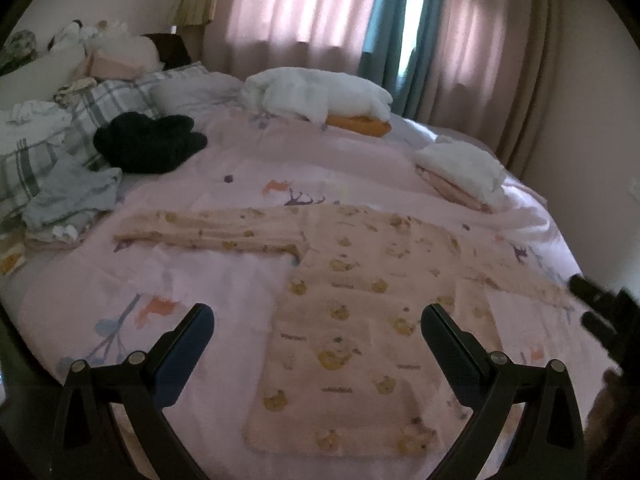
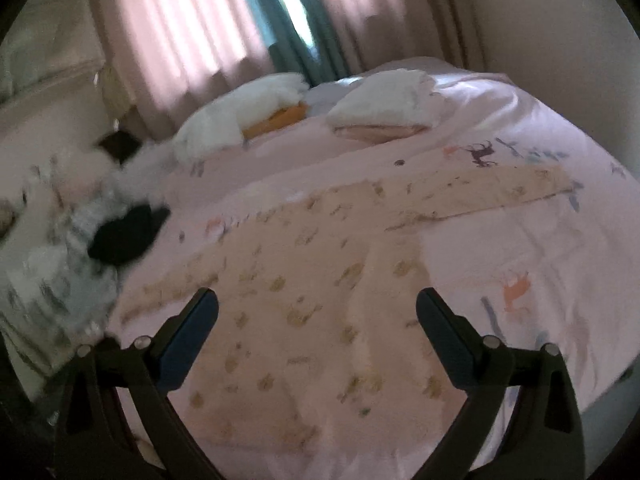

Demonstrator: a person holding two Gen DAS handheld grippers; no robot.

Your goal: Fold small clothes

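Two grippers hang over the bed, both with fingers spread wide and nothing between them. The left gripper looks down on the lower body of a small peach printed top, which lies flat on the pink bed cover with both sleeves stretched out to the sides. The left sleeve runs straight toward the pillows; the right sleeve reaches toward the right gripper, part of which shows dark and blurred at the right margin of the left wrist view.

The spread layout appears deliberate: a garment laid flat with sleeves extended gives clear edges to pinch and fold inward. No fold is yet made, so the work is judged to be at its start.

Folded white stacks sit well apart at the far side, probably finished items kept out of the working area. A heap of grey clothing and a black item lie near the plaid pillows, seemingly awaiting their turn. The right wrist view is motion-blurred; fine detail there cannot be confirmed.
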